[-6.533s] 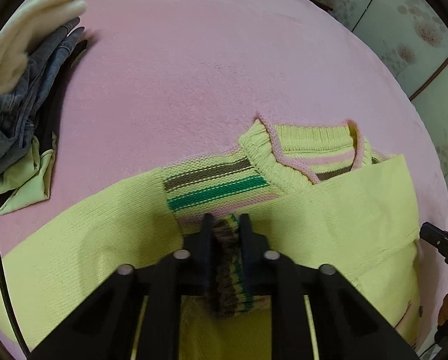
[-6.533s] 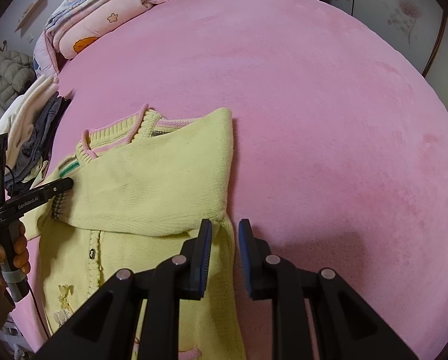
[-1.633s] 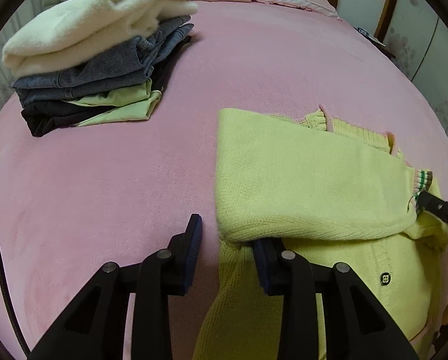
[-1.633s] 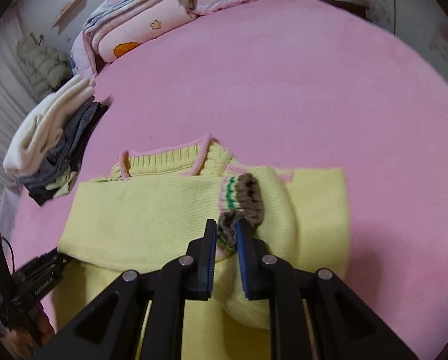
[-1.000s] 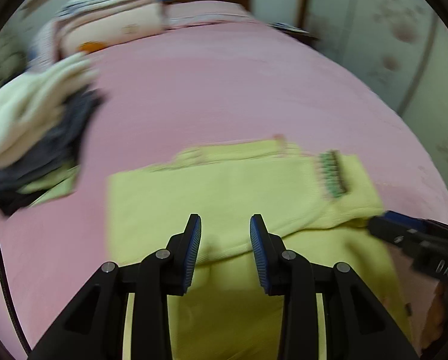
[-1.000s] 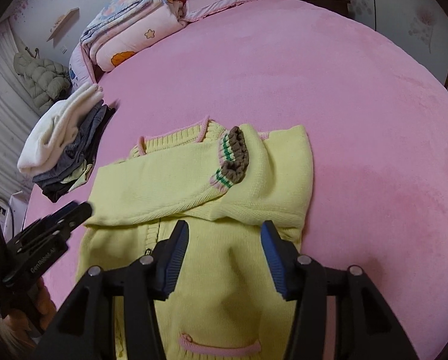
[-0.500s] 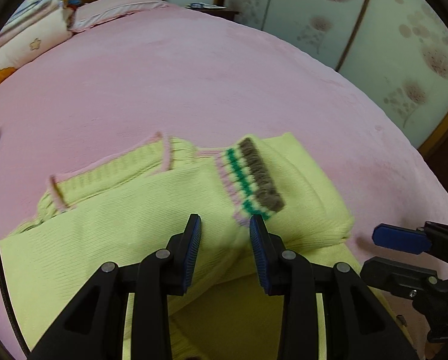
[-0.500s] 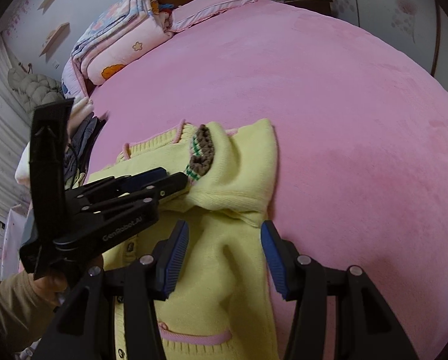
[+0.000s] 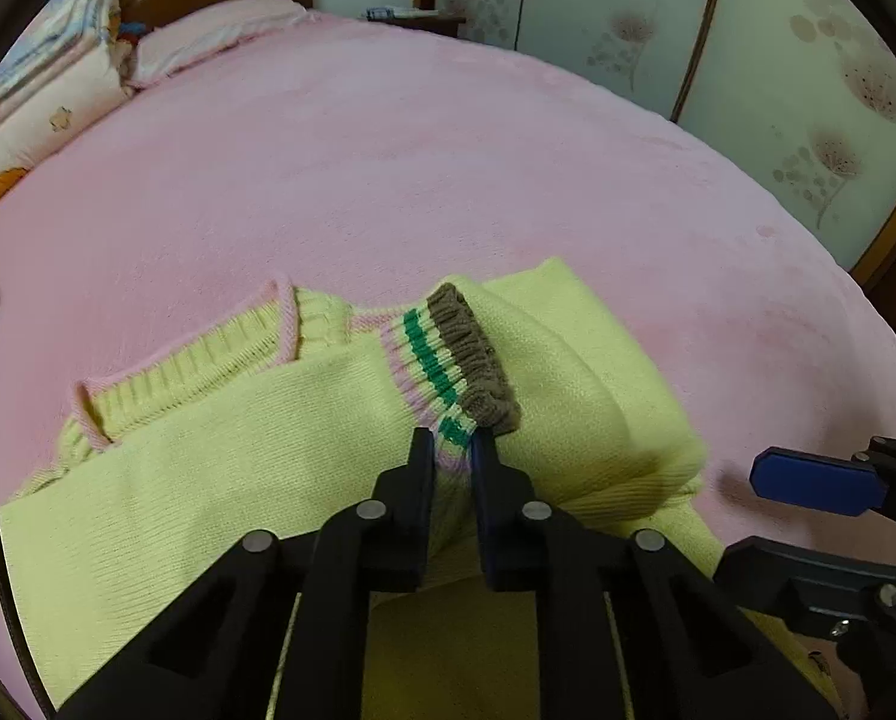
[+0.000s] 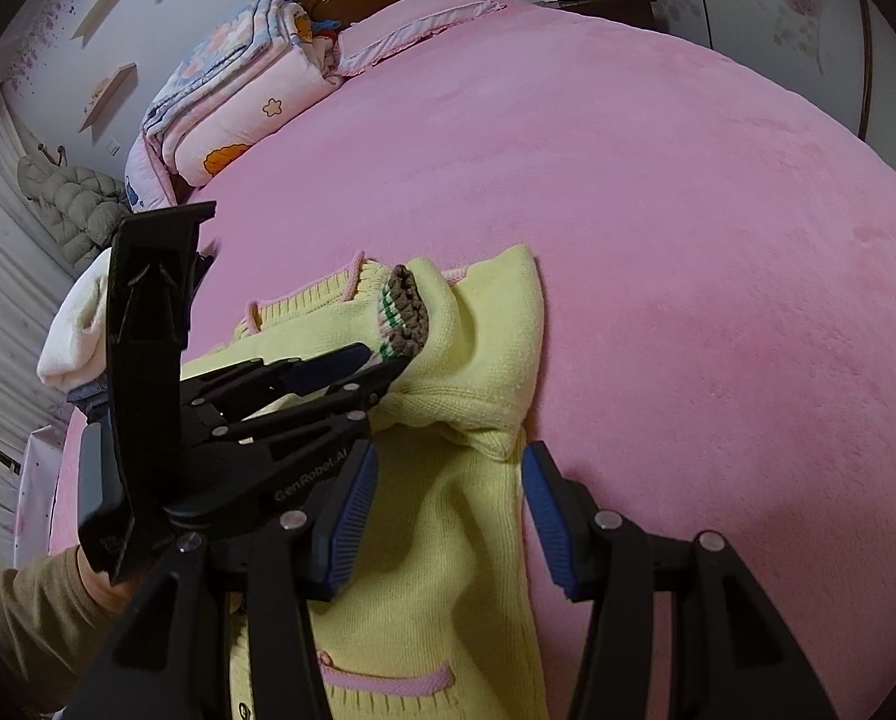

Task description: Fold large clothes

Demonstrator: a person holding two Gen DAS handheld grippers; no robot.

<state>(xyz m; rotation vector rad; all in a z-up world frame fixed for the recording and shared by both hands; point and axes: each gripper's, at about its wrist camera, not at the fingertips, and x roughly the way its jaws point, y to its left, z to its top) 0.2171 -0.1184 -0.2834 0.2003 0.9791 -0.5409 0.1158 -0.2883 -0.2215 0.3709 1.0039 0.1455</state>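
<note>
Lettering "GenRobot.AI" [image 10: 311,476] shows only in the right view, on the left gripper [image 9: 452,450] pinching the striped cuff [image 9: 448,363]; right gripper [image 10: 449,516] gapes.

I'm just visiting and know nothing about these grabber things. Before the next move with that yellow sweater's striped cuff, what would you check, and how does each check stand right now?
1. Left gripper pinching the striped cuff: ok, fabric sits between its closed fingers.
2. Right gripper free: ok, open above the yellow sweater, holding nothing.
3. Sleeves folded across the chest: ok.
4. Pink bedspread beside the sweater free of clutter: ok.
5. Grip firm enough to lift: cannot tell.
</note>
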